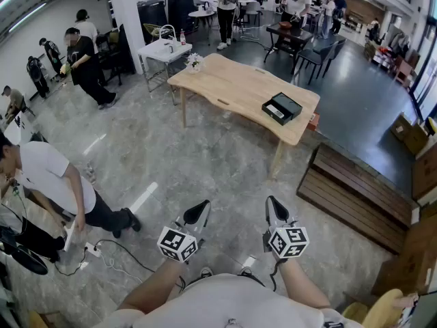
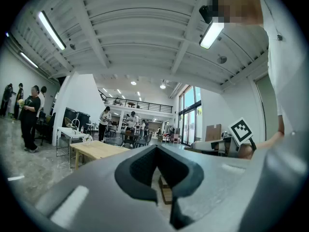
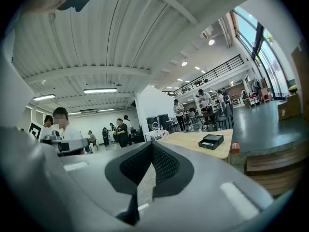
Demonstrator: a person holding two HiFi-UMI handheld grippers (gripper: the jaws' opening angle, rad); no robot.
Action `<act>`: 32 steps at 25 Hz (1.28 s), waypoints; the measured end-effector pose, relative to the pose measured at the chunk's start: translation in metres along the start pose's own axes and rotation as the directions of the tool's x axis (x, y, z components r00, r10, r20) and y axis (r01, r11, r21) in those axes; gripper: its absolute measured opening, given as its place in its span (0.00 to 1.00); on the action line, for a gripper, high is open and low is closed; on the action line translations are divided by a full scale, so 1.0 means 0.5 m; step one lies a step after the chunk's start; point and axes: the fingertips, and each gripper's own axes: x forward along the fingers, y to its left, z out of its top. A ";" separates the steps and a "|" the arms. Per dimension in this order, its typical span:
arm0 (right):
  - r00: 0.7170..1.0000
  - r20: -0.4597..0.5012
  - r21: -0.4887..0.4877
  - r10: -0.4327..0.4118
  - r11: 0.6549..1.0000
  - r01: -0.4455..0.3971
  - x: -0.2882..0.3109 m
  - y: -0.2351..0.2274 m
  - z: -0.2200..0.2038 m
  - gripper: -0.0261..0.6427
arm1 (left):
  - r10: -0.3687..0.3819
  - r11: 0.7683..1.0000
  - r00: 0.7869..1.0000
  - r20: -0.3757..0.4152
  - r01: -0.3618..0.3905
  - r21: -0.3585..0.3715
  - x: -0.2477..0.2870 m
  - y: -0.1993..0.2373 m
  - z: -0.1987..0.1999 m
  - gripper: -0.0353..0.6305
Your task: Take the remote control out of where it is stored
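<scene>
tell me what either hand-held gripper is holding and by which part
Nothing is held: the left hand-held gripper and the right hand-held gripper are both shut, with nothing between their jaws.

Head view looks steeply down, wood table far ahead; both gripper views face it abt level.

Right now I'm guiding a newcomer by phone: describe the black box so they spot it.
Find the pale wooden table in the hall's middle. Near its right end lies the black box: flat, and the only dark thing on the top.
</scene>
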 end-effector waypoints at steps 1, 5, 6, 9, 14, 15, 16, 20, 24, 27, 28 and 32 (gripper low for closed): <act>1.000 0.002 0.000 0.001 1.000 -0.001 0.000 0.003 0.003 0.08 | 0.000 1.000 1.000 0.001 0.000 0.003 -0.002 0.000 0.004 0.05; 1.000 0.007 -0.015 0.003 1.000 -0.003 0.005 0.013 0.010 0.08 | -0.001 1.000 1.000 0.007 0.001 0.006 -0.004 0.003 0.012 0.05; 1.000 0.006 -0.023 0.003 1.000 -0.003 0.006 0.015 0.011 0.08 | 0.000 1.000 1.000 0.007 0.000 0.005 -0.003 0.004 0.012 0.05; 1.000 0.007 -0.043 0.008 0.999 -0.008 0.008 0.025 0.012 0.08 | -0.001 1.000 1.000 0.007 0.001 0.002 -0.002 0.007 0.010 0.05; 1.000 0.001 -0.081 0.016 0.997 -0.016 0.004 0.045 0.011 0.08 | -0.008 1.000 1.000 0.011 0.008 0.001 -0.011 0.003 0.009 0.05; 1.000 -0.004 -0.084 0.019 0.996 -0.019 0.002 0.049 0.009 0.08 | -0.007 1.000 1.000 0.012 0.007 0.001 -0.014 0.002 0.008 0.05; 1.000 -0.007 -0.084 0.021 0.996 -0.022 0.001 0.053 0.006 0.08 | -0.007 1.000 1.000 0.012 0.007 0.001 -0.017 0.000 0.008 0.05; 1.000 -0.012 -0.075 0.023 0.997 -0.024 0.000 0.067 -0.001 0.08 | -0.007 1.000 1.000 0.014 0.007 0.002 -0.030 0.005 0.006 0.05; 1.000 -0.009 -0.071 0.021 0.997 -0.022 -0.003 0.089 -0.004 0.08 | -0.012 1.000 1.000 0.013 0.013 -0.010 -0.048 0.019 0.006 0.05; 1.000 -0.004 -0.065 0.014 0.998 -0.014 -0.006 0.104 -0.008 0.08 | -0.024 1.000 1.000 0.013 0.025 -0.013 -0.059 0.029 0.008 0.05; 1.000 -0.003 -0.063 0.009 0.998 -0.009 -0.004 0.109 -0.011 0.08 | -0.029 0.999 0.999 0.014 0.029 -0.014 -0.063 0.033 0.008 0.05; 1.000 0.001 -0.060 -0.009 0.998 0.009 0.000 0.136 -0.025 0.08 | -0.058 0.998 0.998 0.005 0.058 -0.023 -0.086 0.050 -0.007 0.05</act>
